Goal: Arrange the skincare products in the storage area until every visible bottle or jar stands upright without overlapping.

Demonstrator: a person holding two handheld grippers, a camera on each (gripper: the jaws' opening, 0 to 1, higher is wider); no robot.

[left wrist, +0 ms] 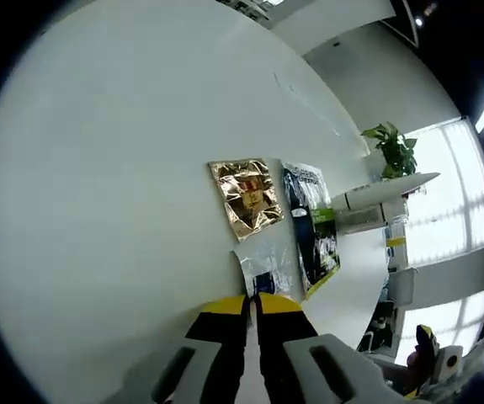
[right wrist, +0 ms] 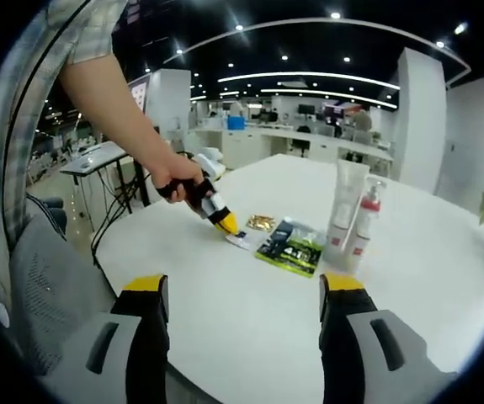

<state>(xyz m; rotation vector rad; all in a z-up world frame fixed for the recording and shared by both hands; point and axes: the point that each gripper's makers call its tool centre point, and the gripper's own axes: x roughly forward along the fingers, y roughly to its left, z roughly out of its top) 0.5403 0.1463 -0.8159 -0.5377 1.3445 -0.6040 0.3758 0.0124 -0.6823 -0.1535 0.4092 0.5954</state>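
On the round white table, a white tube and a pump bottle with a pink top stand upright side by side. In the left gripper view they are the tube and the bottle. Three flat sachets lie near them: gold, dark and green, and clear. My left gripper is shut, its yellow tips touching the clear sachet's near edge; whether it pinches the sachet is unclear. My right gripper hangs open over the table's near part, well short of the items.
A person's hand holds the left gripper. A grey chair stands by the table's near-left edge. A potted plant sits beyond the bottles. Desks and office furniture fill the background. Bare tabletop stretches between my right jaws.
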